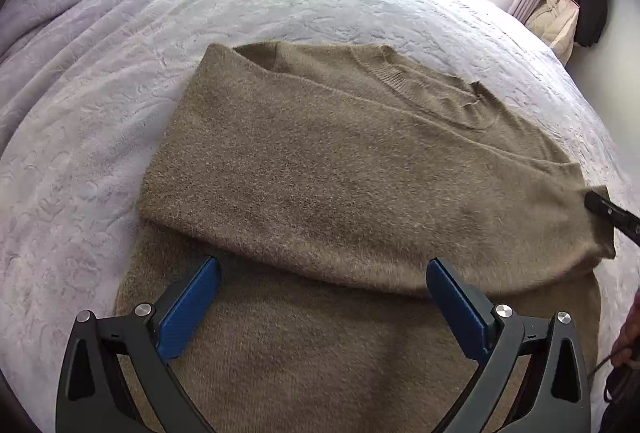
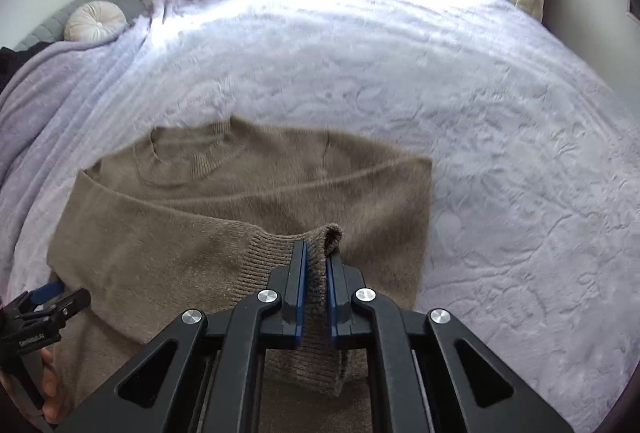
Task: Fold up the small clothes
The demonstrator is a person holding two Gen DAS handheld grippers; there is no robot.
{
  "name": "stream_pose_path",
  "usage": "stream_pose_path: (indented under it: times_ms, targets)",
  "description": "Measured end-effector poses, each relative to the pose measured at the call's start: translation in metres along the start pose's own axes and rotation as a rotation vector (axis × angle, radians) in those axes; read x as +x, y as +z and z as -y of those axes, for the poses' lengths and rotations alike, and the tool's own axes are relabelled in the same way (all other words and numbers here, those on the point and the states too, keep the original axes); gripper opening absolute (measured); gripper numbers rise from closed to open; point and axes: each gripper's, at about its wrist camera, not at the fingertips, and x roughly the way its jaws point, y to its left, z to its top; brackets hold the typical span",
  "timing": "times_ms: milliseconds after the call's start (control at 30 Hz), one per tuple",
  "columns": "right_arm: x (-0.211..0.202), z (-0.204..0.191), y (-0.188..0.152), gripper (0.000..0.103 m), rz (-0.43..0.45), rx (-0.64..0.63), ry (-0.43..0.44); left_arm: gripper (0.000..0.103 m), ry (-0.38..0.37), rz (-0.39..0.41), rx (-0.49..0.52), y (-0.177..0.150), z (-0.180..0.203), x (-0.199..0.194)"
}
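A pale lilac bedspread is covering the whole bed, and the brown sweater is lying on its near middle, neckline toward the far side. The sweater is partly folded: one sleeve is lying straight across the chest, and the body is showing a soft doubled edge near the bottom. It looks fuzzy, thick and limp, with ribbed knit at the collar and cuff.

The step in hand appears to be folding in the second sleeve. The right gripper is pinching the ribbed cuff, its blue pads pressed together on the knit, and is holding it raised over the sweater's near right part. The left gripper is hovering spread wide over the lower body, gripping nothing.

Next, the cuff probably needs carrying across the chest and laying flat before release, while the left gripper is steadying the body so the layers are not dragging.
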Motion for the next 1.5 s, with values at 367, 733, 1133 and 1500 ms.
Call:
stream_pose_path:
  times_ms: [367,733,1133,1500]
  targets:
    - [0.001,0.009,-0.008,0.068,-0.004,0.036,-0.145,0.103,0.086,-0.01,0.055,-0.018,-0.003,-0.006]
    - [0.01,-0.08,-0.076,0.068,-0.222,-0.182,-0.103,0.103,0.105,-0.088,0.073,-0.048,-0.011,-0.009]
    - [-0.082,-0.086,-0.188,0.08,-0.163,-0.202,-0.135,0.103,0.077,-0.082,0.151,-0.142,-0.015,-0.07]
    - [-0.147,-0.085,-0.281,0.083,-0.148,-0.342,-0.134,0.103,0.067,-0.101,0.221,-0.209,-0.059,-0.109]
